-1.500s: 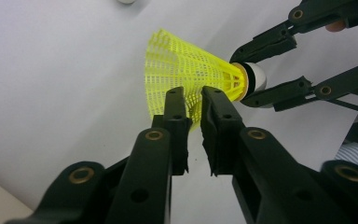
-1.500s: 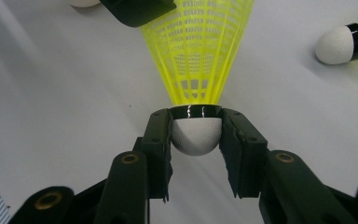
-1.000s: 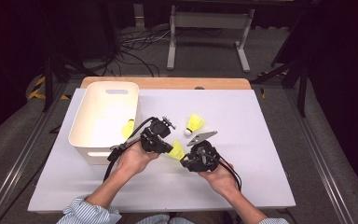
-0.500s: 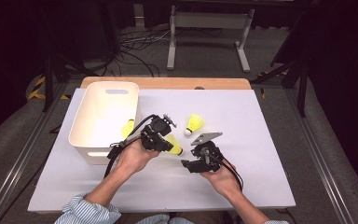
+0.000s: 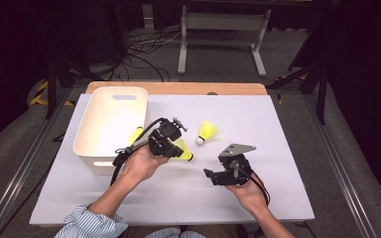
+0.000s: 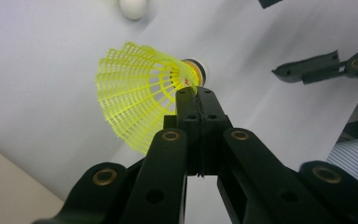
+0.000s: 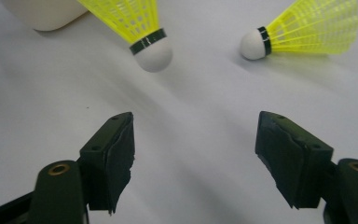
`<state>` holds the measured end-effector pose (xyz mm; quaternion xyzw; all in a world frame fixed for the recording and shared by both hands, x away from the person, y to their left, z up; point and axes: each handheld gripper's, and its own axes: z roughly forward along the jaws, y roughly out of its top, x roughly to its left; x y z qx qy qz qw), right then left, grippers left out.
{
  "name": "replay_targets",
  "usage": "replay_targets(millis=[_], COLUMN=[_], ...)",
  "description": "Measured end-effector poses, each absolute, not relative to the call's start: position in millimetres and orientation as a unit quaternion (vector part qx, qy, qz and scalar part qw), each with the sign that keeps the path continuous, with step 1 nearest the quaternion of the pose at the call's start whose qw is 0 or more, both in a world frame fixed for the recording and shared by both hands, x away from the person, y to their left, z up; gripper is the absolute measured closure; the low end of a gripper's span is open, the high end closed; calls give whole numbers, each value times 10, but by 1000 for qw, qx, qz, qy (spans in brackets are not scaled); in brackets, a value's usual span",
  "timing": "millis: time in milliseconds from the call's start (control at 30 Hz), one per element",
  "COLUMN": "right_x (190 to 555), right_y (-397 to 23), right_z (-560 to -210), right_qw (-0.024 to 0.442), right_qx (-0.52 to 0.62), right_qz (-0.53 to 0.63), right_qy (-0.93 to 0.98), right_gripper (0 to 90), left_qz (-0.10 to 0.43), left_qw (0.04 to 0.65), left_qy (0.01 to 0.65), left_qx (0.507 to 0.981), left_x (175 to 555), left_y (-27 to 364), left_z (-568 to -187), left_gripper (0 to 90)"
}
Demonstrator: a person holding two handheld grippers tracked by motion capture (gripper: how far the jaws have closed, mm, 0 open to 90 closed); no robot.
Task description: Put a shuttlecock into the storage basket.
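Observation:
My left gripper (image 5: 171,144) is shut on a yellow shuttlecock (image 5: 183,150) and holds it just above the white table. In the left gripper view the jaws pinch the mesh skirt (image 6: 140,98) right beside the cork. My right gripper (image 5: 212,171) sits to the right of it, nearer the person. Its jaws have just been opening and stand open (image 7: 196,149) with nothing between them. The held shuttlecock's white cork (image 7: 154,51) hangs ahead of them. A second yellow shuttlecock (image 5: 207,132) lies on the table beyond (image 7: 303,30).
A white bin (image 5: 96,148) stands at the left of the table top (image 5: 278,148). Another yellow shuttlecock (image 5: 135,135) shows at the bin's right rim; I cannot tell whether it is inside. Dark floor, cables and a stand lie behind the table.
My right gripper has drawn away to the right from the shuttlecock in the left gripper, and its jaws have spread wider. The left gripper has kept its place and its hold.

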<state>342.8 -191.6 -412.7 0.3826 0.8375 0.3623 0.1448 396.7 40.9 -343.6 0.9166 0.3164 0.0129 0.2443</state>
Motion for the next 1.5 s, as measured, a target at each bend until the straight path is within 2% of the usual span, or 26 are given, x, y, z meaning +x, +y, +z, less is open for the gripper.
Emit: replay_targets(millis=[1067, 1500], right_x=[3103, 2977], right_y=[-2608, -2817], right_z=[-4220, -4314], right_qw=[208, 229], right_qx=[431, 445], right_qz=[424, 441], right_qy=[769, 745], right_gripper=[155, 134], left_qz=[17, 18], left_qw=[258, 268], left_qy=[339, 352], left_qx=[905, 897], left_x=[4037, 4078], left_y=[616, 743], left_z=[-3250, -3143], left_gripper=[900, 900])
